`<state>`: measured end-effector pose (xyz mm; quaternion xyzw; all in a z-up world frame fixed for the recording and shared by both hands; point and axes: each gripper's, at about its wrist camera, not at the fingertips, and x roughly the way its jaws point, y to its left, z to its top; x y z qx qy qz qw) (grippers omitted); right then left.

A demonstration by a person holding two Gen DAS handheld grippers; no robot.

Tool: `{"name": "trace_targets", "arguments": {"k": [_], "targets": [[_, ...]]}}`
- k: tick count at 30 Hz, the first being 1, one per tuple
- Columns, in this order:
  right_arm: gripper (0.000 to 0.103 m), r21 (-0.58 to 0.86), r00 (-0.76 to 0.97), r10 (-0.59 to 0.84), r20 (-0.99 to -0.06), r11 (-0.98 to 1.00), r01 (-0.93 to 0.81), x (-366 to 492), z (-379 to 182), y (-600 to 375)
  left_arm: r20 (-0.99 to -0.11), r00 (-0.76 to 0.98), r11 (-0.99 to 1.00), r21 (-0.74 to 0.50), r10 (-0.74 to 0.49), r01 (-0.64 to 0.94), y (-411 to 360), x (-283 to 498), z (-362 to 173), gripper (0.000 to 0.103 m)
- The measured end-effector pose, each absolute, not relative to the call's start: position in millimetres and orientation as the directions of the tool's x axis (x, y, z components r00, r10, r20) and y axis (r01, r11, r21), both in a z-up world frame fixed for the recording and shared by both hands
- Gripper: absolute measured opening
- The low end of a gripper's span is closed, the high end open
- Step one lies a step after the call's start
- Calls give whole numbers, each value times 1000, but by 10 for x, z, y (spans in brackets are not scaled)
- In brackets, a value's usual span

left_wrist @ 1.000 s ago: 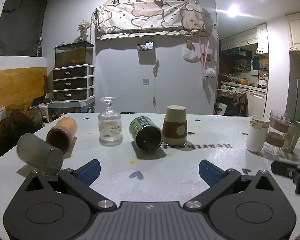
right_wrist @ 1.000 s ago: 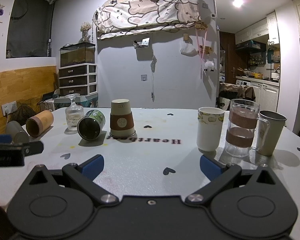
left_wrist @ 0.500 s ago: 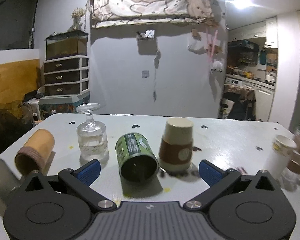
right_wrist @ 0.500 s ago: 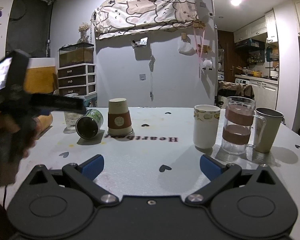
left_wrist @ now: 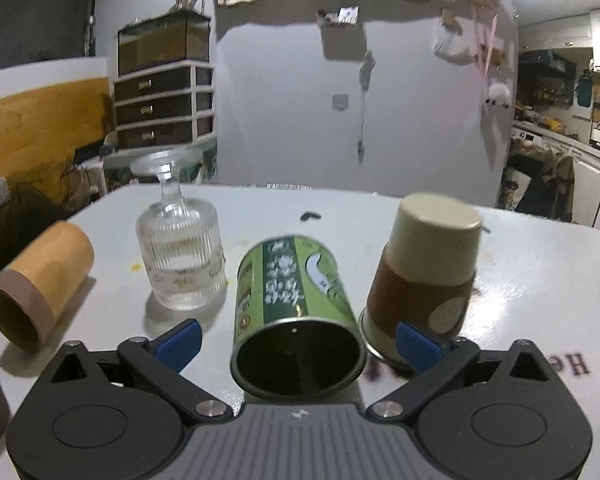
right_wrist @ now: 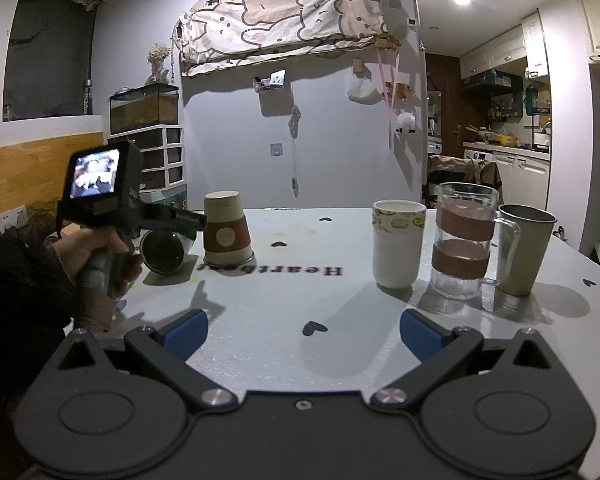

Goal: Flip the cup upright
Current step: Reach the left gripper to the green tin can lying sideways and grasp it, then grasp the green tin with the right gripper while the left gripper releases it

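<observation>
Green-labelled and metal, the cup (left_wrist: 296, 312) lies on its side on the white bench (left_wrist: 540, 280), its dark open mouth turned toward the left wrist camera. It sits between the two blue fingertips of the left hand-held gripper (left_wrist: 296, 342), dead ahead at 12 o'clock, with a gap showing on either side. That gripper is spread wide and grips nothing.

At 1 o'clock from the cup, just beside it, an upside-down paper cup (left_wrist: 424, 276) with a brown sleeve stands on its rim; the gripper's right fingertip overlaps its base in the left wrist view, and contact cannot be told. At 11 o'clock an inverted ribbed glass (left_wrist: 180, 256) stands close by. Farther toward 9 o'clock a tan tube-shaped cup (left_wrist: 40, 284) lies on its side, mouth toward the camera.

Seen from the right wrist, the right hand-held gripper (right_wrist: 304, 332) is also spread wide with nothing in it, low over bare bench. At its 1 to 2 o'clock stand a white paper cup (right_wrist: 398, 244), a glass mug (right_wrist: 466, 240) and a grey metal cup (right_wrist: 526, 248), all upright in a row.
</observation>
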<state>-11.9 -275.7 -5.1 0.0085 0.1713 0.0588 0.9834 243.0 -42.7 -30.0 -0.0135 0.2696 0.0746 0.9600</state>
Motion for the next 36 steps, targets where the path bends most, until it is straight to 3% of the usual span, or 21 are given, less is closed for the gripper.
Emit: {"name": "trace_targets", "arguments": {"k": [5, 10, 22, 36], "targets": [[103, 45, 932, 119, -343, 993, -110, -102, -67, -2781, -565, 819, 988, -40, 100, -148, -341, 2477, -377, 75], [103, 48, 932, 122, -343, 993, -112, -106, -68, -2780, -571, 820, 990, -80, 47, -112, -283, 2310, -359, 75], [103, 61, 932, 123, -341, 992, -109, -89, -45, -2773, -573, 800, 982, -49, -179, 185, -417, 1210, -355, 75], [103, 79, 923, 136, -359, 990, -115, -52, -43, -2746, -507, 774, 902, -19, -380, 431, -695, 100, -475, 75]]}}
